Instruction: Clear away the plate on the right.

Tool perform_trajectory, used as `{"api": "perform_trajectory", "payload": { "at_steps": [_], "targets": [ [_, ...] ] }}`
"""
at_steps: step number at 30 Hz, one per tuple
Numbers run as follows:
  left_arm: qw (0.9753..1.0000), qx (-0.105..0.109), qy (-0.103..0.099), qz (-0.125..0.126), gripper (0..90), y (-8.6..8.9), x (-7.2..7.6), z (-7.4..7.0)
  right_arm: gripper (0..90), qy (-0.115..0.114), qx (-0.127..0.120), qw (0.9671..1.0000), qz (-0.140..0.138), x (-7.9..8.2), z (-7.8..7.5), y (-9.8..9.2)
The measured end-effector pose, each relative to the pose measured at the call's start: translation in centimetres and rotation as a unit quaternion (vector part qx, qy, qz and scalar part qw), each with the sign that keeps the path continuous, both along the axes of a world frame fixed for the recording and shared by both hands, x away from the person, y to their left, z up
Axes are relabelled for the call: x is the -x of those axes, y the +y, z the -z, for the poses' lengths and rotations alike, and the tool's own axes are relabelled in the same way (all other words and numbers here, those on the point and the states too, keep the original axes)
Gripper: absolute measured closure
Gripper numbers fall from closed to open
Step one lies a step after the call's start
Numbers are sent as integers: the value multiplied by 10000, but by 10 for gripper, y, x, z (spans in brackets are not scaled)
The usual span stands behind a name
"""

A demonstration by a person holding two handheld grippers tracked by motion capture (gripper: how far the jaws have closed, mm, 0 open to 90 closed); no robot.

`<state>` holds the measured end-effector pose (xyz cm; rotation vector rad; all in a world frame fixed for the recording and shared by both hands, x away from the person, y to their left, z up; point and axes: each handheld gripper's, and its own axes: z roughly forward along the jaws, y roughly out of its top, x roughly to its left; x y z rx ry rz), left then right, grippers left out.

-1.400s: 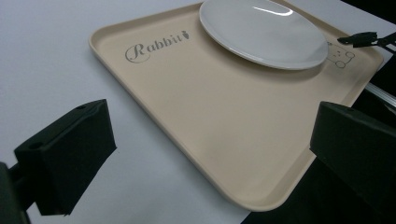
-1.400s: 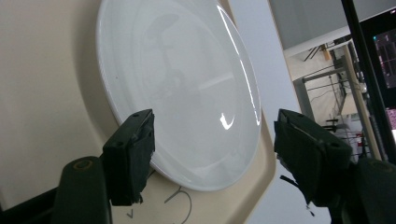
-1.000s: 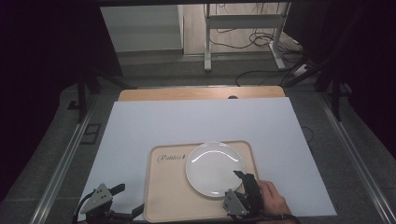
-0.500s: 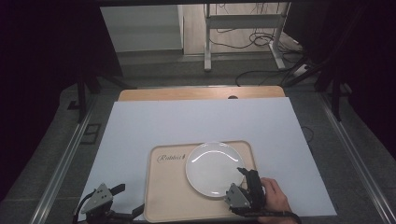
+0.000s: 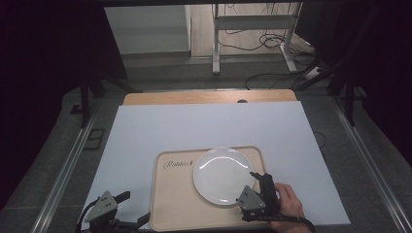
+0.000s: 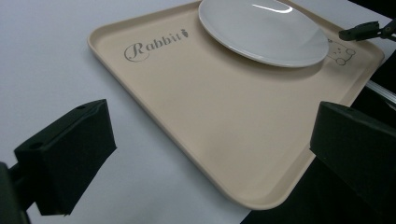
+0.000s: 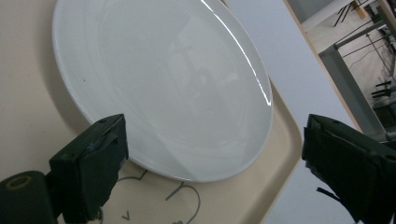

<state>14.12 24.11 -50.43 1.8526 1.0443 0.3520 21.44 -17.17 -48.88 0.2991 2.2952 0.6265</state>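
The left gripper (image 5: 127, 208) is sitting off the tray's (image 5: 177, 201) near-left corner, its jaws standing wide apart with nothing between them, as its own view is showing across the tray's near edge (image 6: 243, 186). Moving right, the beige tray is lying on the white sheet (image 5: 194, 126), carrying a single white plate (image 5: 223, 174) in its right half, just right of the "Rabbit" lettering (image 5: 177, 164); the plate itself is holding nothing. At the plate's near-right rim the right gripper (image 5: 259, 187) is hovering with its jaws spread, framing the plate's edge (image 7: 187, 154) without clamping it. To take the plate well, I judge the right gripper should be sliding one jaw under the raised rim and the other over it, staying low and level, then closing gently so the glazed edge is not slipping or tipping against the tray wall
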Motion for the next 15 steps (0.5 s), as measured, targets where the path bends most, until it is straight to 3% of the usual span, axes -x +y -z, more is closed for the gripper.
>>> {"api": "perform_trajectory", "payload": {
  "at_steps": [15],
  "targets": [
    [10000,-1,-24,-17,0,1,1,-1,34,458,-527,9973,220,-8,-6,-11]
  ]
}}
